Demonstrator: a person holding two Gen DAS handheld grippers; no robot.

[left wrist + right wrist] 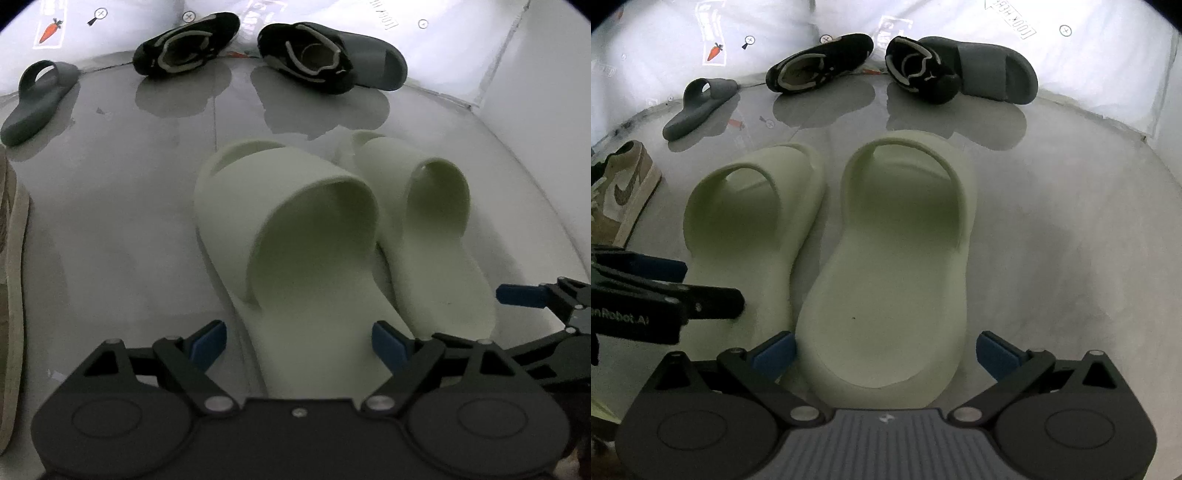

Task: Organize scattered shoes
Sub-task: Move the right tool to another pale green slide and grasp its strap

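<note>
Two pale green foam slides [295, 236] lie paired mid-floor [110, 229]; both grippers [300, 345] [885, 352] gape empty at the light, squashy heels.

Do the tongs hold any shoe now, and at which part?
Nothing is held. The left tongs are open around the heel of one pale green slipper, and the right tongs are open around the other.

Slides [295, 229] pale green; sneakers [820, 62] black, white trim; sandals [993, 70] grey; high-top [624, 188] tan-white, swoosh
</note>
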